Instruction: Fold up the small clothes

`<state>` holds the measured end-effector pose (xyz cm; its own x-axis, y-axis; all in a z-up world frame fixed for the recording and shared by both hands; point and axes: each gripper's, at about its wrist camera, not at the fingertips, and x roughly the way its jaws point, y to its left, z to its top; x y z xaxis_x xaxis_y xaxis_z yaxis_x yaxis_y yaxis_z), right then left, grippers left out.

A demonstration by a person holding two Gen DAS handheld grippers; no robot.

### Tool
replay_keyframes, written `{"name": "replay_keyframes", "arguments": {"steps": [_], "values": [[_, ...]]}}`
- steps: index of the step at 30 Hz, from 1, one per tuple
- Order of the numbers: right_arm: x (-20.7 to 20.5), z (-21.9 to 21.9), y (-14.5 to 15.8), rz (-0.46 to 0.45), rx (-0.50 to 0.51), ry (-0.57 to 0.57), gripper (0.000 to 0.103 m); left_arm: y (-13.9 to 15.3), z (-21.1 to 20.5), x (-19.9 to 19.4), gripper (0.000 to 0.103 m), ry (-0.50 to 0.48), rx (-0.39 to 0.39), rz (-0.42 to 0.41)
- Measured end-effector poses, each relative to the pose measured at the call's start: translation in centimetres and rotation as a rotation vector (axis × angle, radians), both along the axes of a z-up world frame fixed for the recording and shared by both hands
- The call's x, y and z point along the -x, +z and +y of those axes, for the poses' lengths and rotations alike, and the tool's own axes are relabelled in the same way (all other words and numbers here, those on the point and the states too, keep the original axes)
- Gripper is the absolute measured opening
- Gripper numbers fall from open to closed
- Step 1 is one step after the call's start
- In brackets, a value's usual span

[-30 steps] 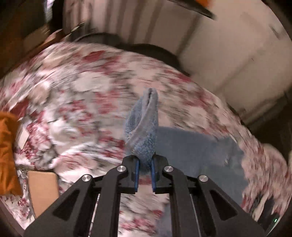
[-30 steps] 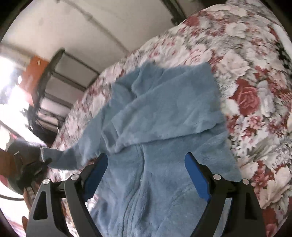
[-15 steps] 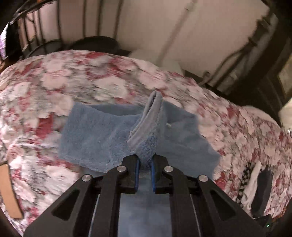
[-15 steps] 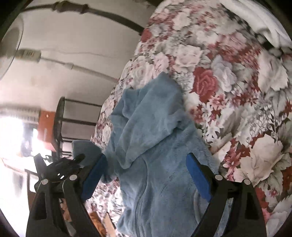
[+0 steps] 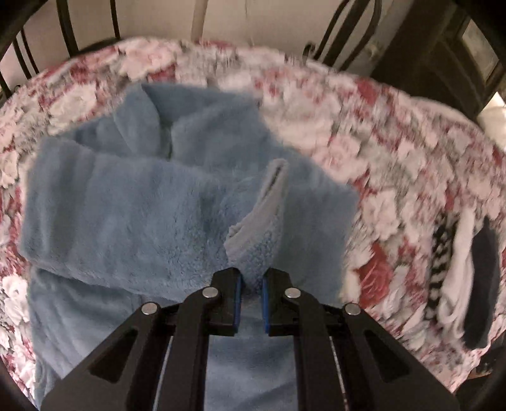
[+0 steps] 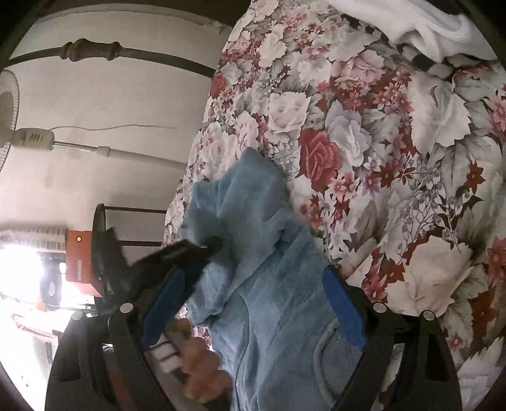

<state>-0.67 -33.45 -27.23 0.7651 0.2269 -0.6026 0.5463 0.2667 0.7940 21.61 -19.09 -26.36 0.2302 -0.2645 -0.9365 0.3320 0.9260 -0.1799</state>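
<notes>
A light blue fleece jacket [image 5: 132, 202] lies on the floral bedspread [image 5: 395, 164]. My left gripper [image 5: 252, 284] is shut on the cuff of its sleeve [image 5: 262, 221], held over the jacket's body with the sleeve folded across. In the right wrist view the jacket [image 6: 272, 309] with its zipper fills the lower middle. My right gripper [image 6: 253, 303] is open and empty above it, jaws wide apart. The left gripper [image 6: 189, 249] shows there too, holding the sleeve at the jacket's left side.
Other clothes, striped, white and dark [image 5: 458, 262], lie at the bed's right. A white garment [image 6: 420, 28] lies at the top of the right wrist view. A metal bed frame [image 5: 348, 28], a fan [image 6: 9, 120] and a wall stand beyond the bed.
My left gripper has carried the sleeve cuff inward over the jacket's body, laying the sleeve across it. The right gripper has tilted and stayed open above the jacket.
</notes>
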Motion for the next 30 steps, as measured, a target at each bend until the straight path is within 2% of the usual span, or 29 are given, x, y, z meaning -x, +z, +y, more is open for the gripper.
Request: {"name": "replay_keyframes", "arguments": {"steps": [2, 3, 4, 5, 6, 7, 9, 11, 14, 16, 19, 23, 24, 26, 27, 28, 30], "values": [[-0.6, 0.1, 0.2, 0.004, 0.022, 0.017, 0.090, -0.2, 1.0, 0.3, 0.010, 0.008, 0.019, 0.015], [-1.0, 0.3, 0.2, 0.008, 0.033, 0.034, 0.090, 0.3, 2.0, 0.3, 0.014, 0.022, 0.045, 0.014], [-1.8, 0.7, 0.1, 0.019, 0.040, 0.068, 0.090, 1.3, 3.3, 0.3, 0.023, 0.046, 0.076, 0.007], [-2.6, 0.9, 0.0, 0.030, 0.047, 0.094, 0.090, 2.1, 4.4, 0.3, 0.034, 0.068, 0.093, -0.003], [-3.2, 1.2, 0.0, 0.043, 0.058, 0.117, 0.090, 3.4, 6.2, 0.3, 0.061, 0.113, 0.114, -0.033], [-4.2, 1.4, -0.2, 0.057, 0.072, 0.142, 0.090, 4.3, 7.5, 0.4, 0.079, 0.150, 0.128, -0.060], [-5.8, 1.7, -0.5, 0.068, 0.082, 0.174, 0.090, 6.0, 11.1, 0.7, 0.083, 0.247, 0.165, -0.116], [-7.9, 2.0, -0.9, 0.070, 0.084, 0.214, 0.090, 6.3, 14.0, 0.3, 0.083, 0.321, 0.173, -0.122], [-11.2, 2.4, -1.2, 0.081, 0.155, 0.279, 0.090, 5.5, 17.0, -0.8, 0.083, 0.404, 0.117, -0.112], [-12.8, 2.5, -1.7, 0.123, 0.224, 0.286, 0.090, 4.8, 18.5, -1.5, 0.083, 0.451, 0.069, -0.099], [-14.0, 2.3, -2.6, 0.141, 0.258, 0.295, 0.089, 2.8, 21.4, -3.2, 0.083, 0.540, -0.011, -0.049], [-15.6, 2.8, -2.7, 0.145, 0.367, 0.328, 0.088, -0.1, 24.4, -5.3, 0.081, 0.620, -0.007, 0.054], [-15.9, 3.0, -2.8, 0.150, 0.394, 0.335, 0.083, -0.8, 24.7, -5.7, 0.081, 0.626, -0.010, 0.078], [-16.5, 3.3, -2.8, 0.166, 0.445, 0.351, 0.059, -2.2, 24.9, -6.5, 0.081, 0.630, -0.032, 0.120], [-16.7, 3.3, -2.7, 0.164, 0.454, 0.355, 0.035, -2.7, 24.9, -6.7, 0.081, 0.629, -0.041, 0.132], [-16.5, 3.3, -2.1, 0.146, 0.470, 0.354, 0.021, -3.3, 24.8, -7.0, 0.081, 0.623, -0.053, 0.146], [-16.2, 3.2, -0.6, 0.095, 0.512, 0.336, 0.013, -4.0, 24.5, -7.5, 0.081, 0.607, -0.086, 0.158]]}}
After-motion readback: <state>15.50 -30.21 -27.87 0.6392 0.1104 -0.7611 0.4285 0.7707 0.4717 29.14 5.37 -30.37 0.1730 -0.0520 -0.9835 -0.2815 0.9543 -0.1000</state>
